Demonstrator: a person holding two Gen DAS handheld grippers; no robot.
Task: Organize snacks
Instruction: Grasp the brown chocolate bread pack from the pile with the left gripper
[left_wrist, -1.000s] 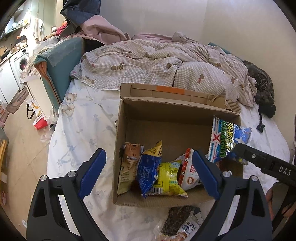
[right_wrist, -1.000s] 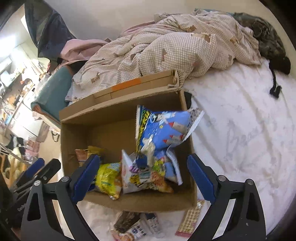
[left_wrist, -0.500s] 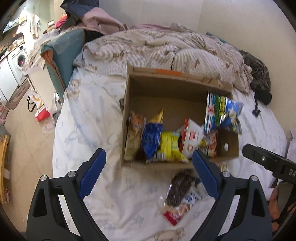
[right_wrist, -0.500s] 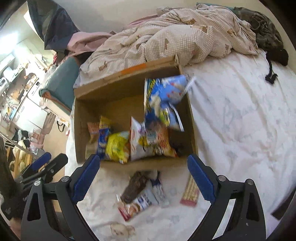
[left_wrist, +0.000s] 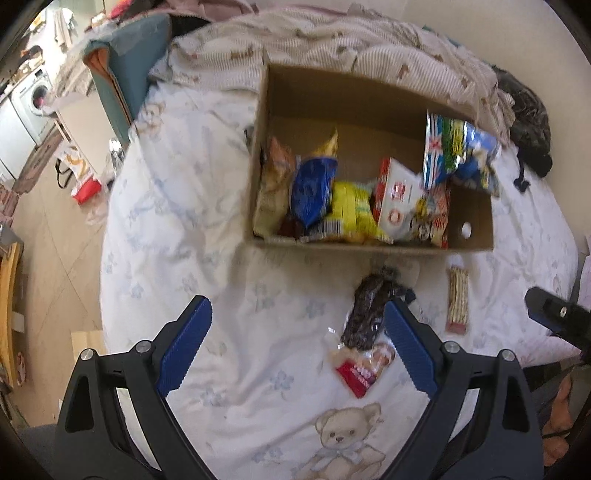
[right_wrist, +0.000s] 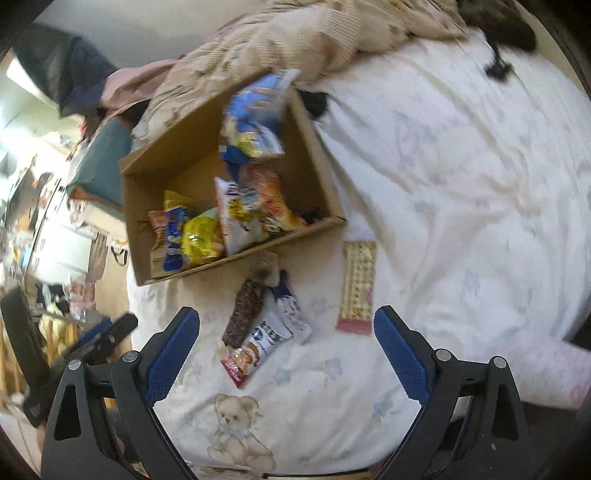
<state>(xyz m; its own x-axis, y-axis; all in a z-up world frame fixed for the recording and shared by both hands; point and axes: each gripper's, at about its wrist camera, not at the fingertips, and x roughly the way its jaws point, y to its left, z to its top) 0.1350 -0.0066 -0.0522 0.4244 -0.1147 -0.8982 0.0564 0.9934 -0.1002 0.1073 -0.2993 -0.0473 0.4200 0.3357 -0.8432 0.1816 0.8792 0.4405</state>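
Both tools spread and empty, washing machine (left_wrist: 37, 96) only in left view, white-blue packet (right_wrist: 291, 314) only in right.

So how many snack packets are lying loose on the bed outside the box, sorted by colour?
Dark brown packet: 1
Red-and-white packet: 1
Blue-and-white packet: 1
Tan packet: 1
Total: 4
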